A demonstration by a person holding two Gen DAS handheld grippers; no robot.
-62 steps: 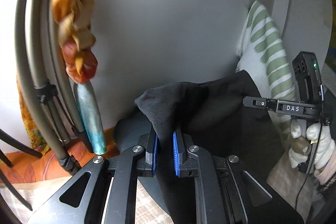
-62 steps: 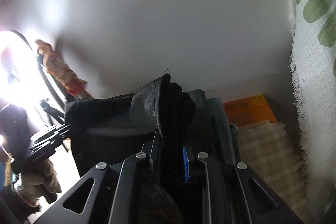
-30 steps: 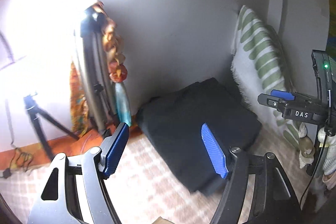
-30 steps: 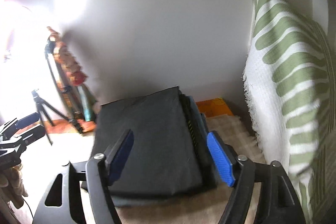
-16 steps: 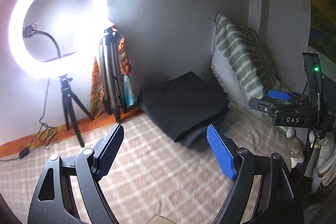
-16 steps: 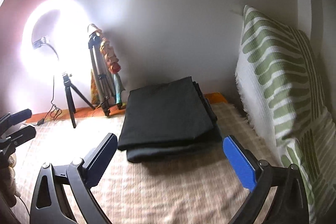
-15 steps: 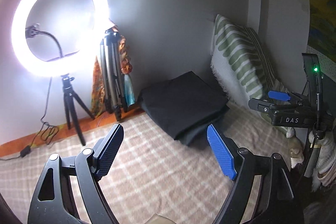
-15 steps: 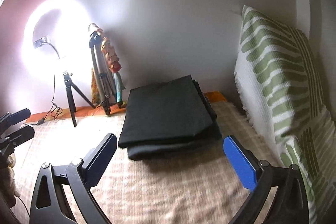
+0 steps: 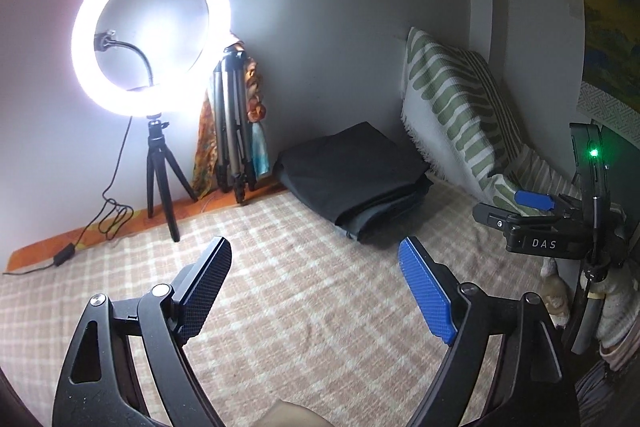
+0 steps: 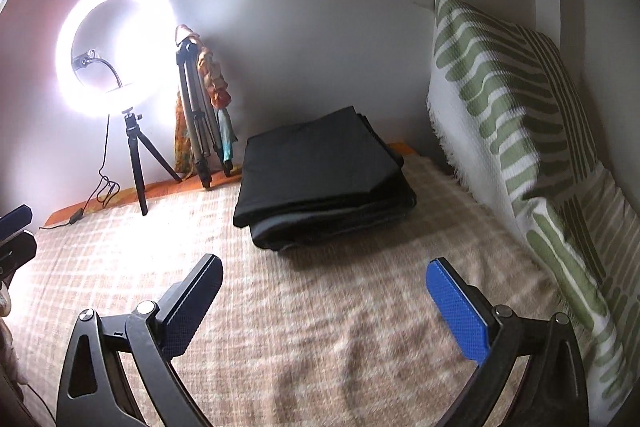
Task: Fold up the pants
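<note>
Both hand-held grippers — jaws spread.

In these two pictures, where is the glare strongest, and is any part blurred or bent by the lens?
Left wrist view: the ring light is blown out white and washes the wall beside it; the wall edges bow from the fisheye. Right wrist view: the same ring light glares at left, the folded black pants stay readable, and the checked blanket looks smeared near the camera.
</note>
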